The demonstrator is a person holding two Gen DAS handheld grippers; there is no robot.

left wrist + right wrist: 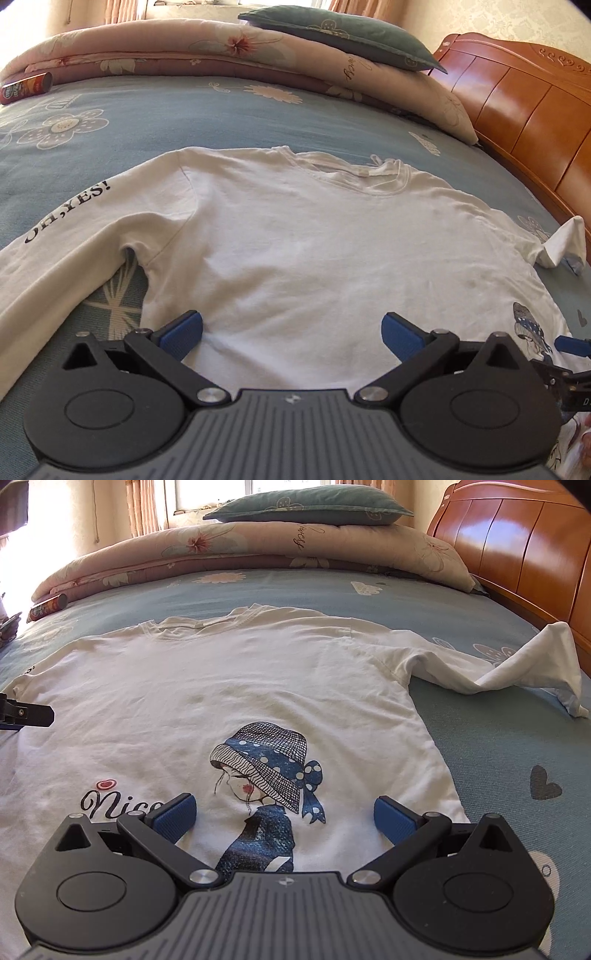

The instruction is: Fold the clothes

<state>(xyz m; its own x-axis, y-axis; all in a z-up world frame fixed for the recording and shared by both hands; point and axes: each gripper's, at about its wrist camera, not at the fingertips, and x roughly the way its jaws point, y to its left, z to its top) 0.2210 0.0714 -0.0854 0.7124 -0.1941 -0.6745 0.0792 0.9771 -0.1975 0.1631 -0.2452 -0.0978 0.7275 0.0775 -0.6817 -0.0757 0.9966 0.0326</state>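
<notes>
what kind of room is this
Most likely a home bedroom. A white shirt lies spread on a bed with a blue flowered sheet; a wooden headboard stands on the right, and a folded quilt with a green pillow on top lies beyond it, near a curtained window.

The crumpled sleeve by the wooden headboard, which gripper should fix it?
Probably the right gripper. Its jaws are open over the shirt beside that bunched sleeve. The left gripper sits nearer the flat sleeve.
</notes>
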